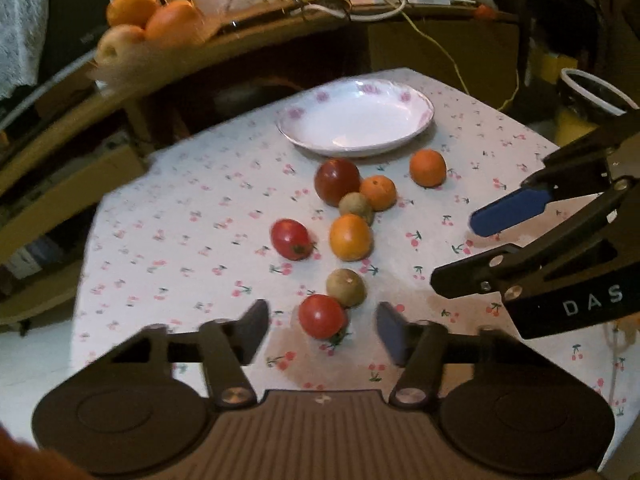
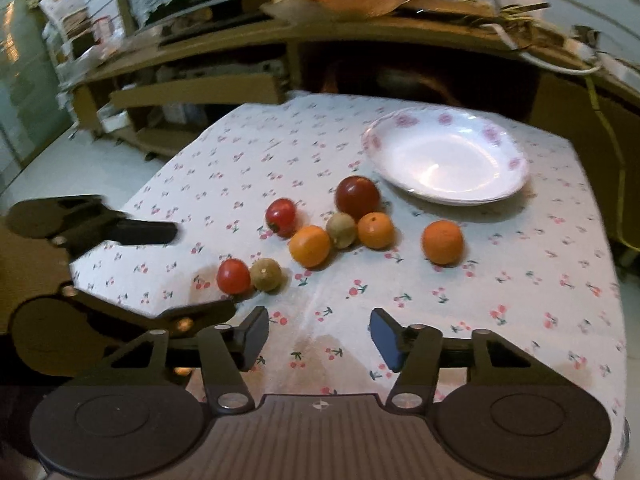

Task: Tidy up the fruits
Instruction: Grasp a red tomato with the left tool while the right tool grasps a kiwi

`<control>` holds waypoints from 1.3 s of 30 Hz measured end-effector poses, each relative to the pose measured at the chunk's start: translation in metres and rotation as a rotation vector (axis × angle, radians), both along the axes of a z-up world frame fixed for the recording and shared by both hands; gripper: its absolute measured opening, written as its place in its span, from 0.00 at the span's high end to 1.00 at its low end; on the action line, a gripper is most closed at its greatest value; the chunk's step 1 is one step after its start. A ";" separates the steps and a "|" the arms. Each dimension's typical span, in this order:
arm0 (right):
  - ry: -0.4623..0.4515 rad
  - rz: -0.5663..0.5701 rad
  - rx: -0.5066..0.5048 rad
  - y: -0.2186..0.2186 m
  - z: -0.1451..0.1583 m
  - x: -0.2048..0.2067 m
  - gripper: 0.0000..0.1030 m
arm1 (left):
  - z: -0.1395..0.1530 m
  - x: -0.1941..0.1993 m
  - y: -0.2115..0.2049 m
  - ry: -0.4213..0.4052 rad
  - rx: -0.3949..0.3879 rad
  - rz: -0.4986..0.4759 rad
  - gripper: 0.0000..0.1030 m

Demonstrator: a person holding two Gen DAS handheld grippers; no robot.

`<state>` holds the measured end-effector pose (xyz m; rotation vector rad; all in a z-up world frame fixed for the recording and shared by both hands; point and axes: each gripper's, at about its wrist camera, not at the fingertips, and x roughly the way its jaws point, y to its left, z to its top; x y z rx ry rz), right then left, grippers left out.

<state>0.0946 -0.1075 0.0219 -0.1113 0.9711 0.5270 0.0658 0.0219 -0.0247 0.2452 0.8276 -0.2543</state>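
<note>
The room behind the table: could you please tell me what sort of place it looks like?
Probably a lived-in home room. A cherry-print tablecloth covers the table, a floral plate sits on it, and a cluttered wooden shelf unit stands behind.

Home room, cherry-print tablecloth (image 2: 400, 304), cluttered wooden shelves (image 2: 192, 92), floral plate (image 2: 500, 192)

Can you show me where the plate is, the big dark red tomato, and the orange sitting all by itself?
plate (image 2: 502, 138): right wrist view, on its flowered far rim.
big dark red tomato (image 2: 357, 197): right wrist view, middle of its skin.
lone orange (image 2: 442, 242): right wrist view, middle of its peel.
</note>
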 end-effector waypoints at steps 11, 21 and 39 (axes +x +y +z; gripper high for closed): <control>0.026 0.155 0.006 0.017 -0.009 0.021 0.54 | -0.018 0.010 0.006 0.059 -0.038 -0.008 0.66; 0.049 0.191 0.015 0.023 -0.018 0.030 0.59 | -0.020 0.018 0.005 0.033 -0.028 -0.032 0.67; 0.089 0.202 0.047 0.047 -0.035 0.042 0.59 | -0.019 0.010 0.031 0.042 -0.050 -0.021 0.68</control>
